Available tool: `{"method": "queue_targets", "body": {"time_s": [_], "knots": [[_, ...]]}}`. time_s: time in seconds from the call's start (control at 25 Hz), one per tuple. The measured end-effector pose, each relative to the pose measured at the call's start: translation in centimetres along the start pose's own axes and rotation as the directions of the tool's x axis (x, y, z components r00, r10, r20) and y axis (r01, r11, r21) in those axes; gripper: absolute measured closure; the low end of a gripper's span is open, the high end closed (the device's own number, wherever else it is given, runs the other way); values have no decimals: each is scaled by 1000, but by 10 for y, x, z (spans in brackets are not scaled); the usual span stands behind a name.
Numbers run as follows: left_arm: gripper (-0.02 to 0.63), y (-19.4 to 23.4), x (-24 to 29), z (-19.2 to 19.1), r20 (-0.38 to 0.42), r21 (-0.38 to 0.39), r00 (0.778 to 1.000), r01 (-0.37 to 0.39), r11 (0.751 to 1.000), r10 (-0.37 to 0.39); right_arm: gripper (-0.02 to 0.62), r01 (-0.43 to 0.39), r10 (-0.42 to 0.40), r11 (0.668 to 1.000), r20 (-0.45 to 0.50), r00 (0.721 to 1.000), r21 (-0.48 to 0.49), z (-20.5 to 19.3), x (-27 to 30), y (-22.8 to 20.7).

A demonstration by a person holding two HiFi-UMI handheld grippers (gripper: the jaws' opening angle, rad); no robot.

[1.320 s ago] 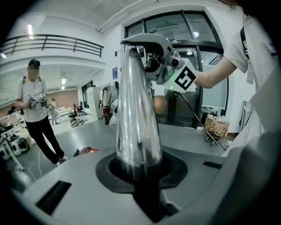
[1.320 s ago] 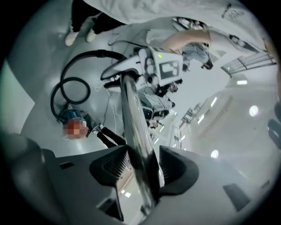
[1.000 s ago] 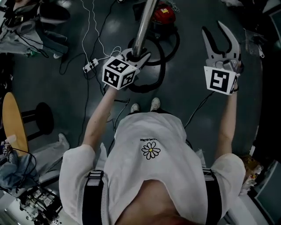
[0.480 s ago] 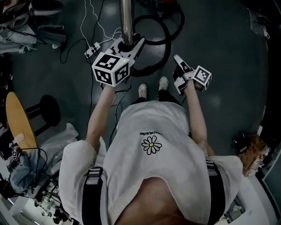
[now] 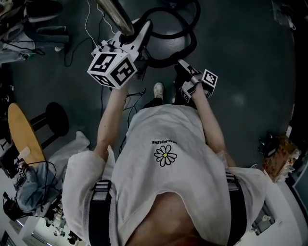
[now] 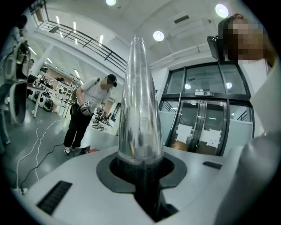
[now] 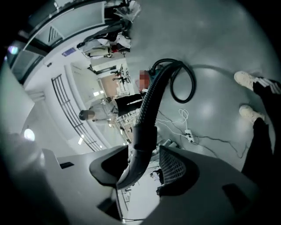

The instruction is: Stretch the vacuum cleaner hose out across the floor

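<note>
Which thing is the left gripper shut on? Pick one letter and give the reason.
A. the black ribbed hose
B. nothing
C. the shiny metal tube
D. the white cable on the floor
C: the left gripper view shows the left gripper with its jaws closed round the shiny metal tube, while the black ribbed hose runs between the right gripper's open jaws.

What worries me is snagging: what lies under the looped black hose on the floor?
Only bare floor shows inside and around the hose loop; the white cables lie apart, to its left. The left tool and metal tube cover the loop's left edge.
</note>
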State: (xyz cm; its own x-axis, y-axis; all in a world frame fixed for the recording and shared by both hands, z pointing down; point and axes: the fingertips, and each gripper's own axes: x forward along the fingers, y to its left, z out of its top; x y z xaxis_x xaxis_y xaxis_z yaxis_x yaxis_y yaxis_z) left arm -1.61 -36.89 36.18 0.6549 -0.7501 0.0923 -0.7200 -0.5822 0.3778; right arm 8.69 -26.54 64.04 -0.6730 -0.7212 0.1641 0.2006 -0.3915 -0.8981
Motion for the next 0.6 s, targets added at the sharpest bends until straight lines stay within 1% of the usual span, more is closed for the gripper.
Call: {"method": "queue_targets", "body": {"time_s": [0.08, 0.16, 0.2, 0.24, 0.32, 0.36, 0.4, 0.44, 0.48, 0.52, 0.56, 0.6], "knots": [[525, 1, -1, 3, 26, -48, 1000, -2, 999, 3, 387, -75, 76, 996, 1, 997, 46, -10, 10, 12], [525, -1, 3, 3, 45, -96, 999, 3, 995, 2, 387, -156, 155, 983, 12, 988, 100, -14, 23, 27], [525, -3, 6, 3, 51, -117, 999, 8, 993, -2, 387, -208, 207, 968, 23, 978, 136, -14, 29, 35], [525, -5, 9, 3, 55, -134, 998, 15, 991, -8, 387, -270, 267, 946, 38, 963, 179, -13, 34, 44], [525, -8, 13, 2, 60, -160, 998, 33, 987, -24, 387, -372, 365, 892, 79, 928, 258, -10, 42, 58], [525, -8, 13, 2, 63, -169, 997, 44, 985, -33, 387, -393, 383, 877, 93, 919, 275, -10, 44, 61], [525, -8, 12, 2, 63, -178, 997, 58, 982, -48, 387, -394, 382, 877, 99, 919, 275, -10, 45, 62], [525, -9, 12, 1, 54, -186, 996, 79, 979, -70, 388, -383, 368, 885, 106, 924, 265, -10, 44, 62], [525, -10, 12, -3, 29, -191, 994, 106, 976, -102, 388, -373, 351, 892, 129, 927, 257, -7, 41, 62], [525, -13, 14, -8, -18, -187, 990, 132, 973, -138, 388, -368, 333, 894, 171, 927, 254, -1, 37, 61], [524, -16, 16, -17, -87, -176, 982, 149, 973, -166, 392, -367, 314, 895, 226, 922, 255, 7, 31, 59], [522, -17, 18, -27, -168, -158, 969, 153, 976, -179, 425, -364, 292, 897, 280, 914, 251, 17, 25, 56]]}}
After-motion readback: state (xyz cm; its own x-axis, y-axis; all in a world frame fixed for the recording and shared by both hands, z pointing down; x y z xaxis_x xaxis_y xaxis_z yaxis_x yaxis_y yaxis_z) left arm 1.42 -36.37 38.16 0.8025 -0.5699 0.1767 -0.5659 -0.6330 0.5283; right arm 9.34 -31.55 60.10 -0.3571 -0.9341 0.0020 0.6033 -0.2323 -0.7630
